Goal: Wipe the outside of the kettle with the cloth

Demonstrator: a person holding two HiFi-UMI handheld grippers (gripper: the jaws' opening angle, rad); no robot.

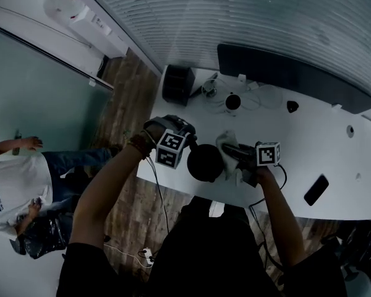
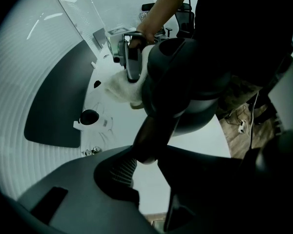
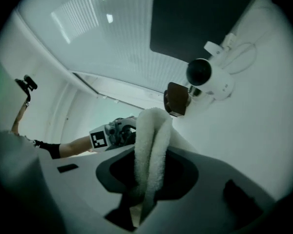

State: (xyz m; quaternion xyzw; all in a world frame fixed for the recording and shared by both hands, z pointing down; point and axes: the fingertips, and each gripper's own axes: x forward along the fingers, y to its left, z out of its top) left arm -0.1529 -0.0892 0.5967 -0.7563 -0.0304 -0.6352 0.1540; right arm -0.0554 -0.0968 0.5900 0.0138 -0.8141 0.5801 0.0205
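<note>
Your right gripper point(image 1: 236, 154) is clenched on the white cloth point(image 3: 151, 140). The black kettle point(image 1: 205, 163) lies immediately to its left at frame centre, over the near edge of the white table point(image 1: 309, 135), with the cloth seemingly against its right flank. Your left gripper point(image 2: 146, 150) is clamped on the kettle's handle, so wiping falls to the right; the small round camera point(image 1: 233, 101) up-frame stands well clear.

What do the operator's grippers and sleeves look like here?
The left gripper and right gripper have dark grey bodies, each with a white cube bearing black square markers and a trailing dark cable. Short black sleeves.
</note>
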